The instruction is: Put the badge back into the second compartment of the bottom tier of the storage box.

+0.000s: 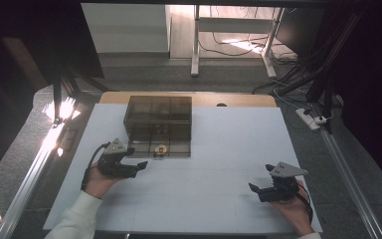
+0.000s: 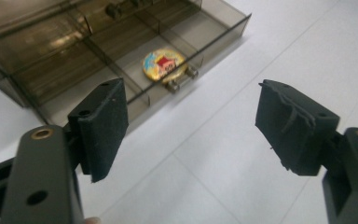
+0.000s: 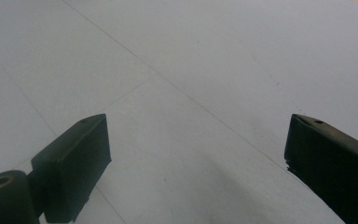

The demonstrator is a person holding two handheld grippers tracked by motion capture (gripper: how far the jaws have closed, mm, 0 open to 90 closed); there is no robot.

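The left gripper [image 1: 138, 165] is being held with its jaws apart and nothing between them, just beside the pulled-out drawer [image 2: 216, 39] of a smoky, see-through drawer box [image 1: 158, 117]. A round gold and red token [image 2: 164, 65] is lying in the drawer's front middle compartment, behind the small handle [image 2: 181, 78]; its picture is being blurred too much to be read. The box's far corners are being cut off in the left gripper view. The right gripper [image 1: 258, 190] is being held wide apart, empty, well away over the white table [image 1: 229, 144].
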